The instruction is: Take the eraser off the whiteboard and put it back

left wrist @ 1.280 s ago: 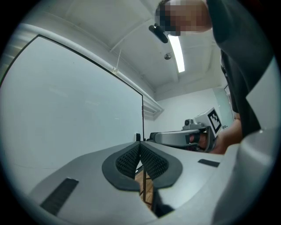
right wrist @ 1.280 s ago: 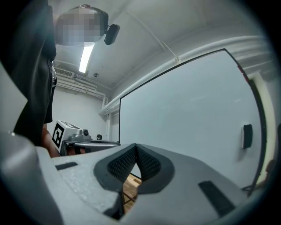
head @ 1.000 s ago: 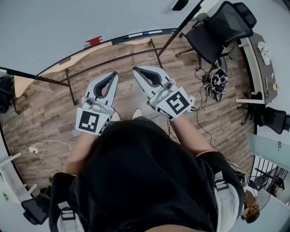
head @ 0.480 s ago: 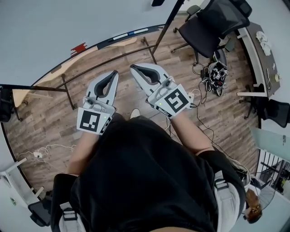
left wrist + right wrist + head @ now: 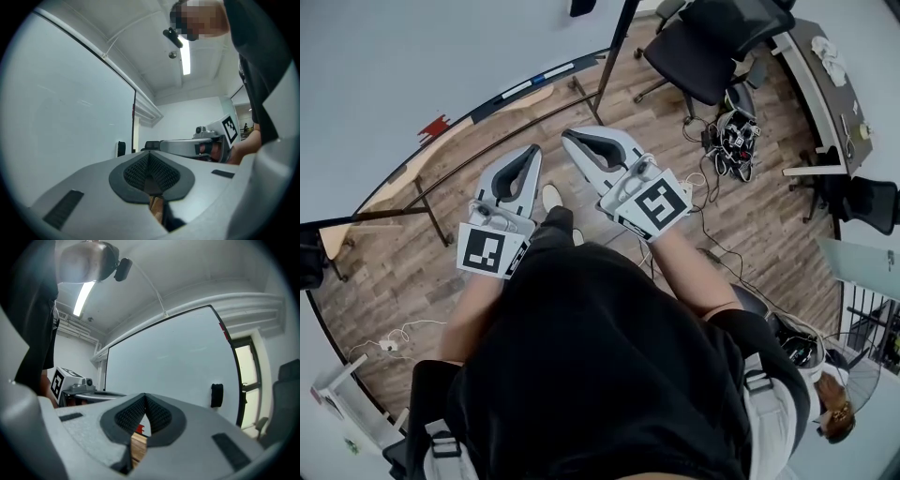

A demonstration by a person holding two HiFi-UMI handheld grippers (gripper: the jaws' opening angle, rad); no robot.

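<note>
The whiteboard (image 5: 412, 56) fills the upper left of the head view. A black eraser (image 5: 581, 7) sticks to it near its right edge, and shows as well in the right gripper view (image 5: 216, 395) and the left gripper view (image 5: 121, 149). My left gripper (image 5: 528, 155) and right gripper (image 5: 572, 139) are held level side by side, short of the board and pointing toward it. Both are shut with nothing between the pads (image 5: 150, 157) (image 5: 145, 399). The eraser is well ahead of both, apart from them.
The board's ledge (image 5: 487, 103) holds markers (image 5: 539, 79) and a red object (image 5: 434, 127). The stand's dark legs (image 5: 427, 211) cross the wooden floor. A black office chair (image 5: 712, 47), tangled cables (image 5: 731, 141) and a desk (image 5: 825, 75) lie to the right.
The board, its ledge and the eraser have slid leftward in the head view as the person walks. Both grippers stayed shut and side by side. A shoe now shows under the left gripper.
</note>
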